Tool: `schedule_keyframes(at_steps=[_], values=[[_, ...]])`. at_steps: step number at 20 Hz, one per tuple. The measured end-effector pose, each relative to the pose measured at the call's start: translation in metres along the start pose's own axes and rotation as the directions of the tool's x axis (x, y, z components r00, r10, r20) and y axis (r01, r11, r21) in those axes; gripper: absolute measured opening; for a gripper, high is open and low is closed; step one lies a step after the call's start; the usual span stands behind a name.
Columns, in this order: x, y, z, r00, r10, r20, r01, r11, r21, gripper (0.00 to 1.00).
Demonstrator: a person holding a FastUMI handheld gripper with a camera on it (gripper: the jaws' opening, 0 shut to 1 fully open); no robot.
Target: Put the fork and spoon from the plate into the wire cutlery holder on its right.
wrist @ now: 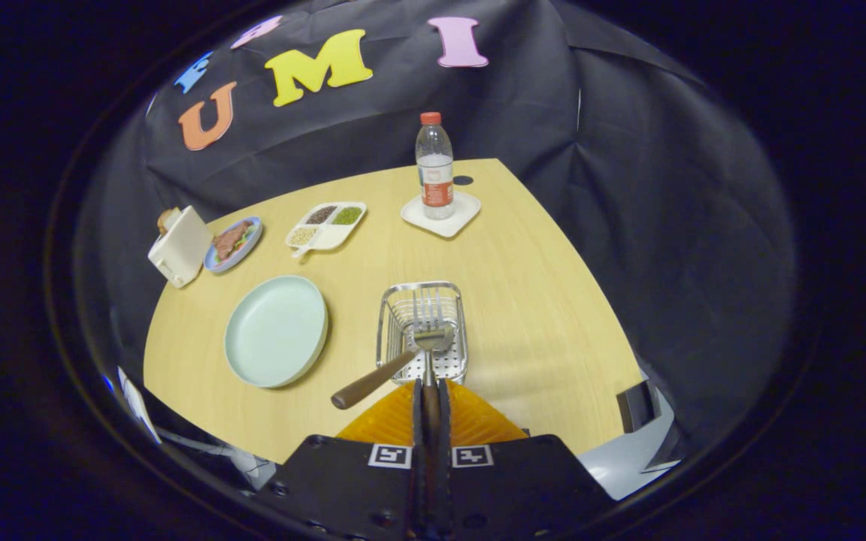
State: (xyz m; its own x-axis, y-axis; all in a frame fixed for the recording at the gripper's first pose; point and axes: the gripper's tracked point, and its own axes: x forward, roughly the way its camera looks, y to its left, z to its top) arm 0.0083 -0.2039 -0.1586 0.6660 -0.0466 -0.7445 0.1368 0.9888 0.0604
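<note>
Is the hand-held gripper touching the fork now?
Touching. In the gripper view, the hand-held gripper has both fingers closed on the fork handle, holding its tines over the wire cutlery holder.

The tabletop (538,300) looks like pale, matt wood laminate. The cutlery holder (423,330) is shiny metal wire with a perforated base. The fork (428,319) has a polished metal head; the spoon (384,372) has a smooth brown wooden-looking handle. The plate (276,330) is smooth, softly glossy. The bottle (434,167) is clear plastic.
</note>
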Motion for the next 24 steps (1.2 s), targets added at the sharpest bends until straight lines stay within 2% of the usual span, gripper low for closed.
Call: schedule_keyframes(at_steps=[1,5,13,14,17,19,21,22,24], values=[[-0.001,0.001,0.004,1.000,0.001,0.018,-0.001,1.000,0.000,0.10],[-0.012,0.002,0.016,0.996,0.012,0.093,-0.012,1.000,-0.004,0.13],[-0.039,0.008,0.044,0.968,0.032,0.250,-0.036,0.999,0.012,0.43],[-0.043,0.010,0.047,0.962,0.037,0.272,-0.044,0.999,0.017,0.43],[-0.058,0.018,0.055,0.942,0.047,0.332,-0.058,0.998,0.021,0.53],[-0.070,0.020,0.059,0.926,0.044,0.374,-0.059,0.998,0.030,0.53],[-0.085,0.025,0.062,0.910,0.046,0.413,-0.066,0.997,0.035,0.60],[-0.091,0.027,0.063,0.901,0.048,0.432,-0.070,0.997,0.036,0.60],[-0.105,0.034,0.064,0.883,0.049,0.467,-0.075,0.997,0.037,0.67]])
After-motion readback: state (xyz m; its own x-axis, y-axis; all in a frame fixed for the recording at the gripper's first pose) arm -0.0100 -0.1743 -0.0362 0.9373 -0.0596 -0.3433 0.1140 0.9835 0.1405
